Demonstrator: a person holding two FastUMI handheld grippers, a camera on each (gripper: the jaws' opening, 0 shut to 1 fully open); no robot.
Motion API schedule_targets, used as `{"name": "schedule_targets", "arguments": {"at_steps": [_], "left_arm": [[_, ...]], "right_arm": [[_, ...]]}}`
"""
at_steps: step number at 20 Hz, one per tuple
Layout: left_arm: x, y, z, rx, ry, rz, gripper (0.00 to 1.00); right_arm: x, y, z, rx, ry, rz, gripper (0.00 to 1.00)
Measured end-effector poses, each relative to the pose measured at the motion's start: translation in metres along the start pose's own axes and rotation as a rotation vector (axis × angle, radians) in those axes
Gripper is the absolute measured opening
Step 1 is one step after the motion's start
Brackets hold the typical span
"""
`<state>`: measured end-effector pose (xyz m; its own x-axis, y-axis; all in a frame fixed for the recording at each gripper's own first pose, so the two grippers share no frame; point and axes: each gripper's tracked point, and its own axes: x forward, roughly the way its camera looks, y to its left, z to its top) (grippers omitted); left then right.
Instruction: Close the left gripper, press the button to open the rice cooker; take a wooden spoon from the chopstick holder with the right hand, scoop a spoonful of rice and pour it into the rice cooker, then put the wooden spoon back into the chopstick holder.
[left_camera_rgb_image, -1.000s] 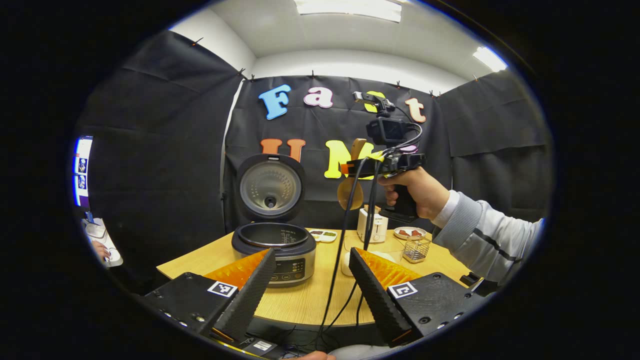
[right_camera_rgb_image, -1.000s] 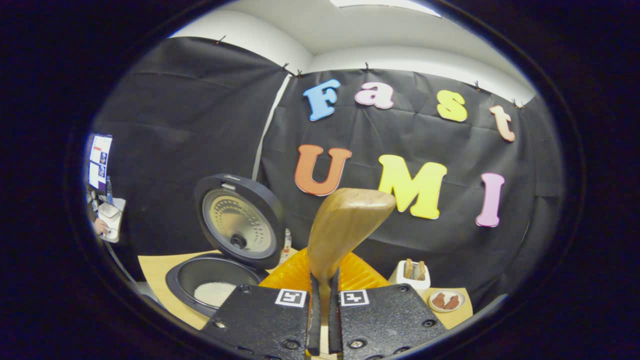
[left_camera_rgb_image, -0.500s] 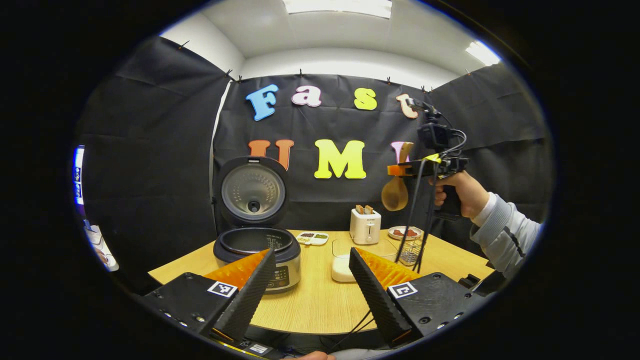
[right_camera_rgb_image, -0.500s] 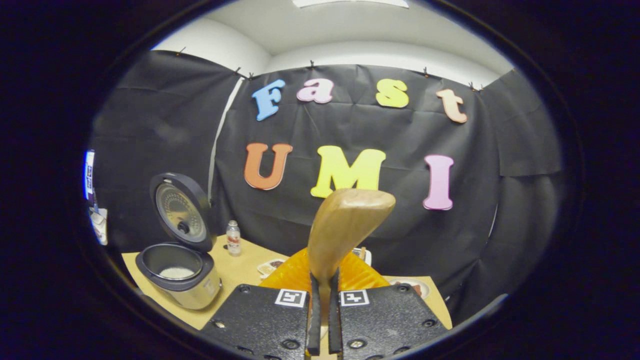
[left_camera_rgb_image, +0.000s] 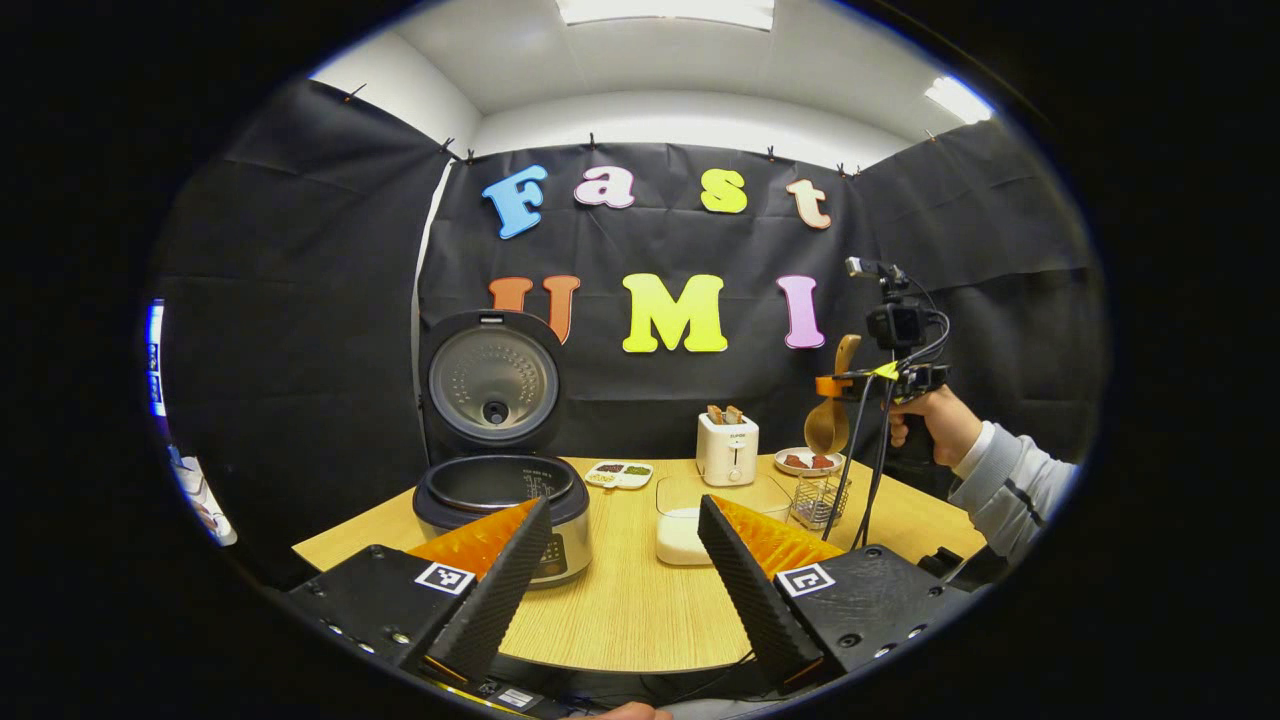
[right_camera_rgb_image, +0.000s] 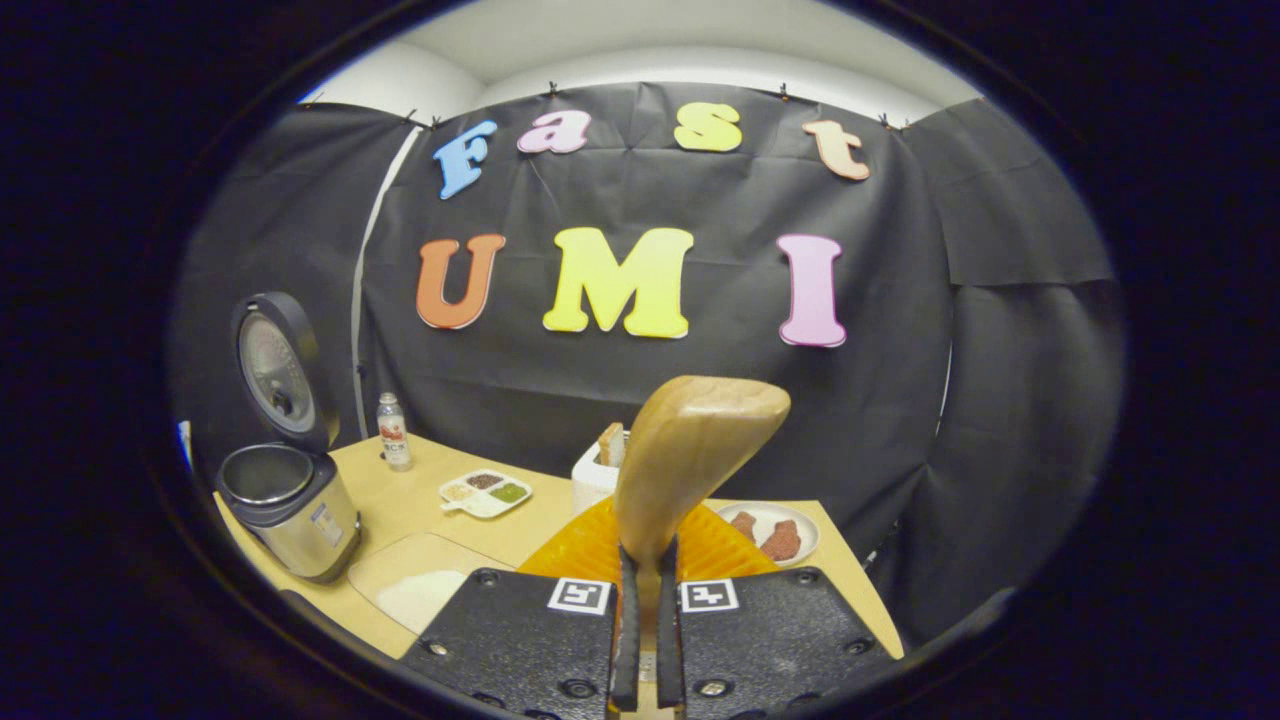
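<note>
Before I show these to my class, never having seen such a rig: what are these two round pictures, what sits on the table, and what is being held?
A person holds a hand-held two-finger tool in each hand, and a fisheye camera rides on each.

In the left gripper view, the left tool stands open above the wooden table, looking across at the right tool in the person's hand.

In the right gripper view, that tool is shut on a wooden spoon.

On the table: an open rice cooker, a clear rice container, a toaster, a wire chopstick holder and small plates.
</note>
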<state>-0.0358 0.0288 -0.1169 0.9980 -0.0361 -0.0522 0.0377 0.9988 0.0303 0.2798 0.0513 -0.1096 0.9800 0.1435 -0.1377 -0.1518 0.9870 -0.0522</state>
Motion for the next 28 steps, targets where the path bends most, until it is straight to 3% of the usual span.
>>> {"name": "schedule_targets", "arguments": {"at_steps": [6,10,12,13,14,16,17,19,22,28], "left_arm": [[-0.001,0.005,-0.004,-0.01,0.016,0.015,0.94],[0.001,0.004,-0.005,-0.005,0.021,0.015,0.94],[0.002,0.004,-0.007,-0.01,0.024,0.014,0.94],[0.003,0.003,-0.007,-0.012,0.026,0.013,0.94],[0.002,0.004,-0.008,-0.012,0.027,0.014,0.94],[0.004,0.006,-0.007,-0.009,0.028,0.021,0.94],[0.006,0.007,-0.006,-0.008,0.029,0.025,0.94],[0.008,0.011,-0.005,-0.004,0.029,0.033,0.94],[0.014,0.026,0.004,-0.009,0.024,0.063,0.94],[0.023,0.053,0.035,-0.02,-0.005,0.114,0.94]], "right_arm": [[0.028,-0.027,-0.063,0.102,0.109,-0.033,0.12],[0.033,-0.03,-0.074,0.123,0.108,-0.017,0.15],[0.033,-0.033,-0.073,0.136,0.093,-0.021,0.21],[0.032,-0.04,-0.067,0.133,0.075,-0.035,0.43],[0.031,-0.044,-0.064,0.125,0.059,-0.058,0.56],[0.023,-0.055,-0.054,0.094,0.027,-0.101,0.65],[0.019,-0.057,-0.047,0.084,0.01,-0.111,0.8],[0.005,-0.061,-0.034,0.083,-0.01,-0.134,0.99],[-0.024,-0.052,-0.015,0.089,-0.043,-0.135,1.0],[-0.105,-0.008,0.023,0.113,-0.13,-0.03,1.0]]}}
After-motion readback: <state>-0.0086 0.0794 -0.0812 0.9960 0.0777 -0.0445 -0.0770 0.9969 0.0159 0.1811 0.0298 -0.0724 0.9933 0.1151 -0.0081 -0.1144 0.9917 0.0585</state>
